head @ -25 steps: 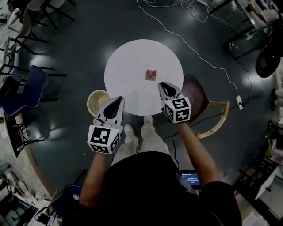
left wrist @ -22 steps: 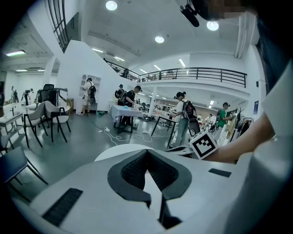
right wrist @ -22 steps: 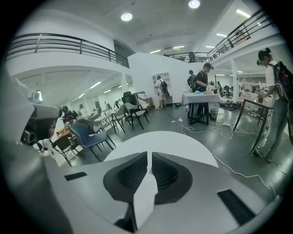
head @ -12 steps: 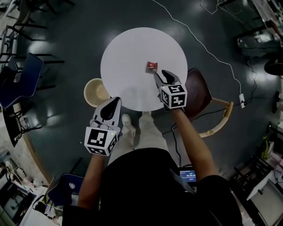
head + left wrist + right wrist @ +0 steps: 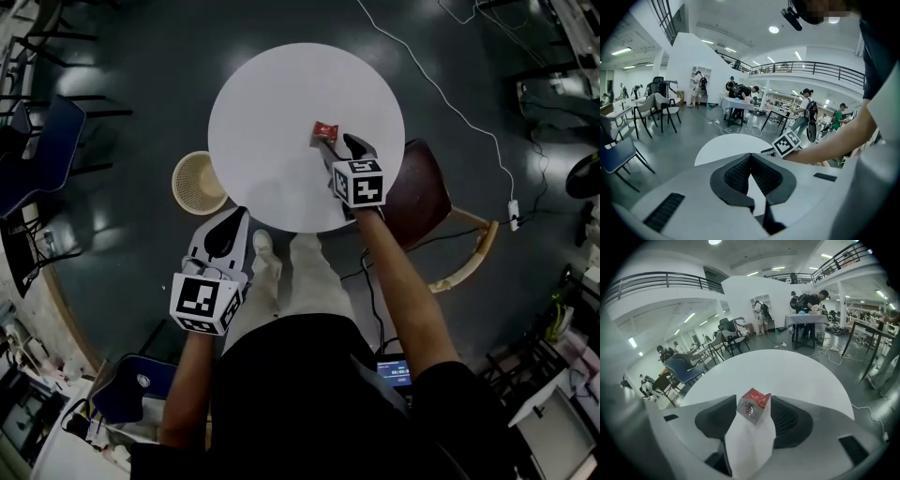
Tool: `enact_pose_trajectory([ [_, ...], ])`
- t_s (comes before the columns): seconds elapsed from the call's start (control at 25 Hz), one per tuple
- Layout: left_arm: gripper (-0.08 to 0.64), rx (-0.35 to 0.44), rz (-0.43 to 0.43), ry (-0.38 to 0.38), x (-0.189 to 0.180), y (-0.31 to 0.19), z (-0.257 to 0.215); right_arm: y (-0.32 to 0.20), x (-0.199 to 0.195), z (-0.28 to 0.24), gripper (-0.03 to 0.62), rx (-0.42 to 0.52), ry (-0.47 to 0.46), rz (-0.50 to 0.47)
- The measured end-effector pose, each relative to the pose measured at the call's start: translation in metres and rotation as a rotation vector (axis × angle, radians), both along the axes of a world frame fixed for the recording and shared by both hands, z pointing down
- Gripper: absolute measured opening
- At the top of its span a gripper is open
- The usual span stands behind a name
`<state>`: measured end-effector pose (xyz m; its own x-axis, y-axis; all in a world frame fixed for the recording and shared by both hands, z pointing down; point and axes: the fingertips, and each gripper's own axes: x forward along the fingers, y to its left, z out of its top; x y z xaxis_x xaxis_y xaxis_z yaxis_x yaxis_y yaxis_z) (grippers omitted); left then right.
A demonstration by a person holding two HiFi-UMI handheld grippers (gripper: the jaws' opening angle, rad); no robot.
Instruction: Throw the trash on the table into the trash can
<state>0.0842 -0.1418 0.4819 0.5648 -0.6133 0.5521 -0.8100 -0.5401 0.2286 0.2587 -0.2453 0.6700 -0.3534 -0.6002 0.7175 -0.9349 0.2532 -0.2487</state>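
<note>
A small red wrapper (image 5: 324,131) lies on the round white table (image 5: 272,122), right of its middle. My right gripper (image 5: 337,146) is low over the table just behind it, and its jaws have just been opening. In the right gripper view the wrapper (image 5: 753,406) sits between the spread jaws at their tips, and neither pad presses on it. The beige basket trash can (image 5: 197,183) stands on the floor at the table's left. My left gripper (image 5: 232,220) hangs off the table's near edge beside the can, jaws shut (image 5: 750,157) and empty.
A brown chair (image 5: 414,195) is tucked against the table's right side. A white cable (image 5: 450,108) runs across the dark floor behind it. Blue chairs (image 5: 47,155) stand at the left. The person's legs and shoes (image 5: 265,258) are under the near edge.
The right gripper has come down and forward to the wrapper, and its jaws have gone from shut to wide open. The left gripper has sunk lower beside the can.
</note>
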Motion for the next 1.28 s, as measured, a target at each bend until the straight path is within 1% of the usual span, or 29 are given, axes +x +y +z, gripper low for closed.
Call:
enact_pose_trajectory([
  [0.28,0.009,0.003,-0.016,-0.01,0.004,-0.002,0.005,-0.003,0.002,0.017,0.216,-0.04,0.035,-0.015],
  [0.48,0.009,-0.001,-0.031,-0.006,0.006,-0.005,0.008,-0.005,0.0,0.027,0.209,-0.068,0.037,-0.018],
  [0.56,0.009,-0.004,-0.034,-0.006,0.007,-0.004,0.008,-0.003,0.0,0.03,0.18,-0.078,0.049,-0.022],
  [0.64,0.009,-0.004,-0.036,-0.006,0.007,-0.003,0.008,-0.001,0.001,0.032,0.131,-0.08,0.066,-0.022],
  [0.72,0.009,-0.002,-0.038,-0.006,0.008,-0.004,0.008,-0.002,0.003,0.033,0.1,-0.078,0.074,-0.019],
  [0.88,0.009,-0.004,-0.042,-0.009,0.009,-0.005,0.008,-0.004,0.003,0.032,0.061,-0.071,0.082,-0.015],
  [1.0,0.009,-0.006,-0.043,-0.008,0.012,-0.004,0.01,-0.004,0.004,0.033,0.052,-0.069,0.08,-0.014],
  [1.12,0.009,-0.01,-0.041,-0.004,0.016,-0.002,0.012,-0.002,0.004,0.036,0.052,-0.083,0.043,0.0],
  [1.16,0.009,-0.011,-0.04,-0.003,0.017,-0.001,0.013,-0.001,0.003,0.036,0.064,-0.092,0.023,0.003],
  [1.24,0.009,-0.011,-0.041,-0.004,0.017,0.0,0.013,-0.001,-0.001,0.037,0.179,-0.108,-0.009,0.003],
  [1.28,0.009,-0.011,-0.042,-0.005,0.017,0.001,0.012,-0.002,-0.003,0.037,0.184,-0.113,-0.017,-0.001],
])
